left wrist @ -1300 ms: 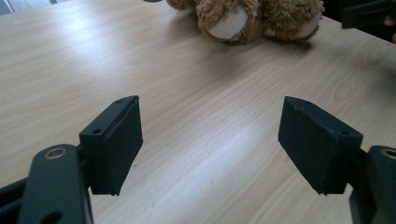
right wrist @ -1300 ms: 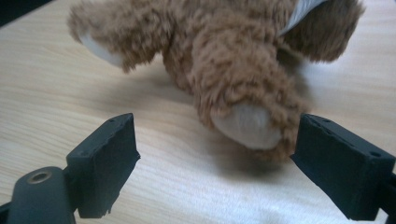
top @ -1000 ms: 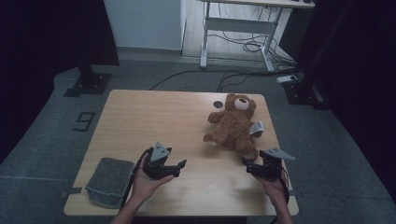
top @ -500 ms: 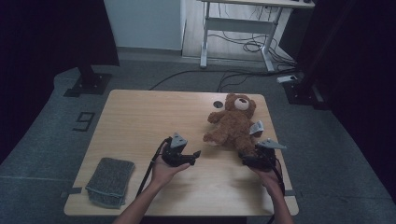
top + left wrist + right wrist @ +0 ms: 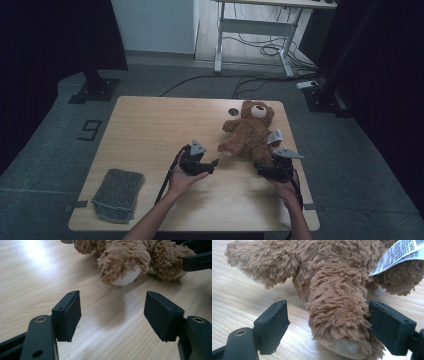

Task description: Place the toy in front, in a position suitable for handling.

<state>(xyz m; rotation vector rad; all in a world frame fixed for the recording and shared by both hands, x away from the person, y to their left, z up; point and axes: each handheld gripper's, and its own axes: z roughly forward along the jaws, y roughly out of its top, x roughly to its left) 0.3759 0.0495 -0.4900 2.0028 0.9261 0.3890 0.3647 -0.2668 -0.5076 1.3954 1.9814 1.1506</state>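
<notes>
The bear [image 5: 251, 131] lies near the bench's right edge. One leg is straddled by the open right claw [image 5: 327, 327], not yet pinched; closing is called for next. The other foot is faced by the open left claw [image 5: 112, 312].

Brown teddy bear [image 5: 251, 133] supine, table's right

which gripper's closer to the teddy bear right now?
Right. The right gripper has one bear leg between its open jaws, one pad touching the fur. The left gripper is open, just short of the teddy bear's other foot, not touching.
</notes>
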